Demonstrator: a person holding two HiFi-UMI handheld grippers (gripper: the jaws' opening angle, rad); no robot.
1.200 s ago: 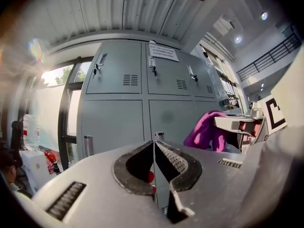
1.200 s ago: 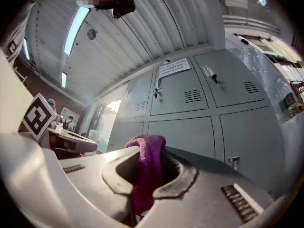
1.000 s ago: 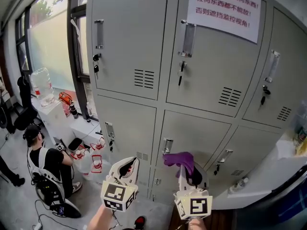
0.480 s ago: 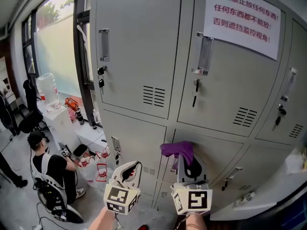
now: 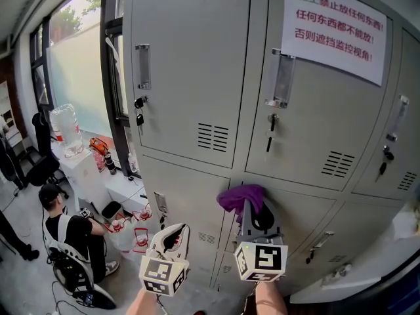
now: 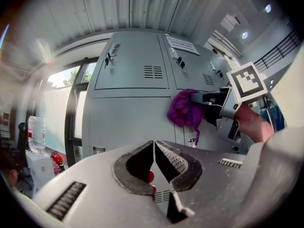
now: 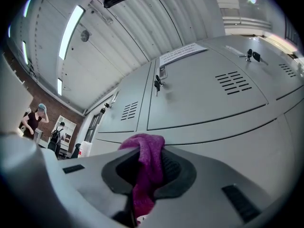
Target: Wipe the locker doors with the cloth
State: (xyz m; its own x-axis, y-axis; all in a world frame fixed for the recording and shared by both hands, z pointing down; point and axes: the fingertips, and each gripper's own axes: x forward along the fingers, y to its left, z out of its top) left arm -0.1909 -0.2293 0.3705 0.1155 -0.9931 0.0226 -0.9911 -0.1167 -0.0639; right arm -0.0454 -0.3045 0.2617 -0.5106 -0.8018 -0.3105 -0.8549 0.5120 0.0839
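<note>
Grey metal locker doors (image 5: 197, 64) fill the head view, upper row above lower row. My right gripper (image 5: 252, 207) is shut on a purple cloth (image 5: 241, 195), held close to a lower door (image 5: 298, 215) just under the seam between the rows. In the right gripper view the cloth (image 7: 147, 167) hangs between the jaws, with doors (image 7: 204, 94) ahead. My left gripper (image 5: 176, 233) hangs lower left, shut and empty; its jaws (image 6: 154, 158) meet at the tips. The left gripper view also shows the cloth (image 6: 184, 109) and the right gripper beside a door (image 6: 128, 122).
A white notice with red print (image 5: 333, 20) is taped to an upper door. Handles and keys (image 5: 273, 122) stick out from the doors. At left are a window (image 5: 75, 64), a white ledge with a water bottle (image 5: 65, 126), and a seated person in black (image 5: 65, 231) on the floor.
The right gripper with the cloth has risen from low on the lower door to just under the seam between rows. The view has tilted up slightly. The left gripper has barely moved.
</note>
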